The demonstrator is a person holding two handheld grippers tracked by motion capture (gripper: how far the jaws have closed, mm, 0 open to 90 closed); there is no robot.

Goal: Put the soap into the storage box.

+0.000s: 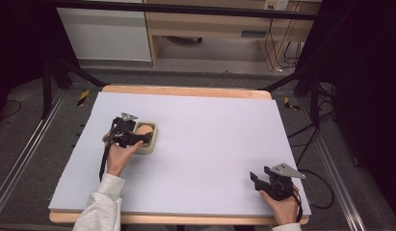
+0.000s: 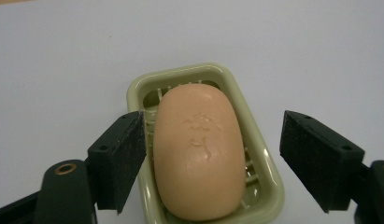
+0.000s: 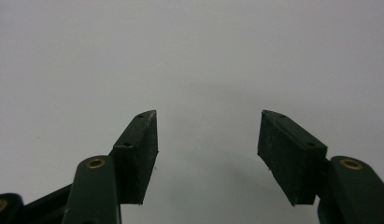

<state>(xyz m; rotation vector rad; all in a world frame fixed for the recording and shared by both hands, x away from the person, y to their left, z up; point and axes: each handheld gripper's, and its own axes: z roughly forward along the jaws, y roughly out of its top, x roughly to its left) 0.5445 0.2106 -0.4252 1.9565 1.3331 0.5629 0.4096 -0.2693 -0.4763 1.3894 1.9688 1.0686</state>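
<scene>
My left tongs (image 2: 213, 158) hang released astride the peach soap (image 2: 199, 154) lying in its green dish (image 2: 138, 91) on the desk (image 1: 210, 144). A squeeze could pop the slick bar out. Its embossed mark is unreadable. My right tongs (image 3: 208, 140) idle released.
</scene>
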